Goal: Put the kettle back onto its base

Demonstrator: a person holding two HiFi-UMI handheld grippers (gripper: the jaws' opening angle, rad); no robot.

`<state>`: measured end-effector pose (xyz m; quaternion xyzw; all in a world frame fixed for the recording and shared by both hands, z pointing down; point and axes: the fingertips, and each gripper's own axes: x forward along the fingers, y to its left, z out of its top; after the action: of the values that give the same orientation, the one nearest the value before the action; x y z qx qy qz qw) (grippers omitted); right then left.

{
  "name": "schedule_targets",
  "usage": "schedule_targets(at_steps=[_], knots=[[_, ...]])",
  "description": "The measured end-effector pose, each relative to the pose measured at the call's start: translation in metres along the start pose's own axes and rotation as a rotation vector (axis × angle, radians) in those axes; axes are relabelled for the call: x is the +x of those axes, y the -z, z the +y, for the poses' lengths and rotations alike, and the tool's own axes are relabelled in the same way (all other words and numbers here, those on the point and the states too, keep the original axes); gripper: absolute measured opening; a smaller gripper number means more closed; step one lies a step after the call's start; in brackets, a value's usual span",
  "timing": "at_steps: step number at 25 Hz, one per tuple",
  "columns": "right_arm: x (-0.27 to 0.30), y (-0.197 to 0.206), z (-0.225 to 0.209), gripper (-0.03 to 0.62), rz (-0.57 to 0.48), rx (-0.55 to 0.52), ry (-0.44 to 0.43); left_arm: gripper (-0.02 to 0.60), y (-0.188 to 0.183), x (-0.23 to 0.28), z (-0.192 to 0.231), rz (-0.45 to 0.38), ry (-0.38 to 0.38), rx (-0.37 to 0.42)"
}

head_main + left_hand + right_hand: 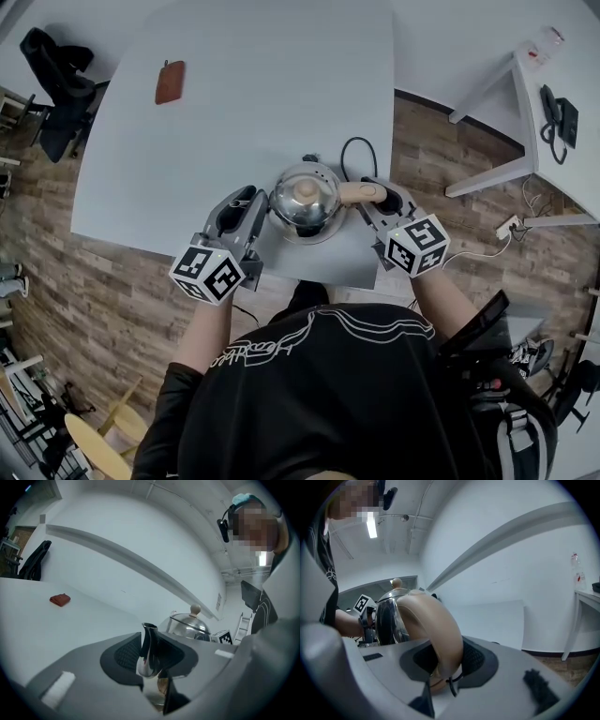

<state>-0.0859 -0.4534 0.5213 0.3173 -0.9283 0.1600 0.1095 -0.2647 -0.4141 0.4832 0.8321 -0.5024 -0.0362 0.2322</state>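
Kettle (305, 202): steel with a wooden lid knob, at the near edge of the bench (244, 84), between both tools; whether it sat on its base could not be told.
Left tool (149, 656): jaws narrow, clamped on the spout (148, 644).
Right tool (445, 660): jaws gripped the tan handle (436, 620).
Cord (352, 155): black, looped just behind the kettle.
Pouch (170, 82): reddish-brown, far across the bench, well apart.

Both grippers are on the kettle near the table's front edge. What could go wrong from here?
1. The left gripper pinches only the thin polished spout, which may slip and let the kettle twist about the handle in the right gripper.
2. Its base cannot be made out beneath it, so it may seat off-centre.
3. The cord behind could snag.
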Motion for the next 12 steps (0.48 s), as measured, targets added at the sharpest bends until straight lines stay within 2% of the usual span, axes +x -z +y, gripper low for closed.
schedule_targets(at_steps=[5,12], knots=[[0.0017,0.0102,-0.002,0.104,0.013,-0.01,0.012,0.078,0.0104,0.0058,0.0055,0.034,-0.013,-0.018],[0.0034,0.009,-0.0023,0.104,0.005,-0.014,0.013,0.081,0.0111,0.0038,0.0087,-0.008,-0.027,-0.063]])
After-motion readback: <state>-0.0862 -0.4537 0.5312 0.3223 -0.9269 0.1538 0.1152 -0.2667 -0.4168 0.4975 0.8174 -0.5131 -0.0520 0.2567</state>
